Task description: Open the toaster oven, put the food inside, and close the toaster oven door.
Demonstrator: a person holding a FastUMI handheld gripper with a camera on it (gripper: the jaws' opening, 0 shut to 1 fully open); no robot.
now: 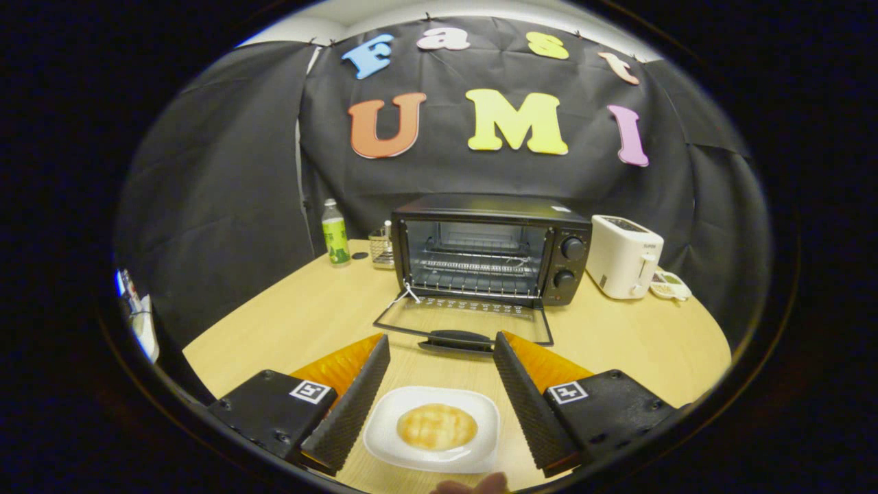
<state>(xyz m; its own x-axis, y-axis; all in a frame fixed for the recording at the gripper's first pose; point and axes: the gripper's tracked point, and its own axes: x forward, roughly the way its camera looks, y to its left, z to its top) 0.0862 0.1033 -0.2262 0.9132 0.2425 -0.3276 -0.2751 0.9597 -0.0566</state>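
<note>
Straddling plate (384, 439) with bread (437, 427), claw (439, 343) wide open, empty; toaster oven (490, 247) door down, facing claw.

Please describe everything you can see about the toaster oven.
The toaster oven is a black box that looks like metal, standing upright on the wooden table beyond the open gripper. Its glass door, with a dark handle, lies folded down flat toward the fingers. Inside, a wire rack shows. Two round knobs sit on its right panel. A white toaster stands beside it.
</note>
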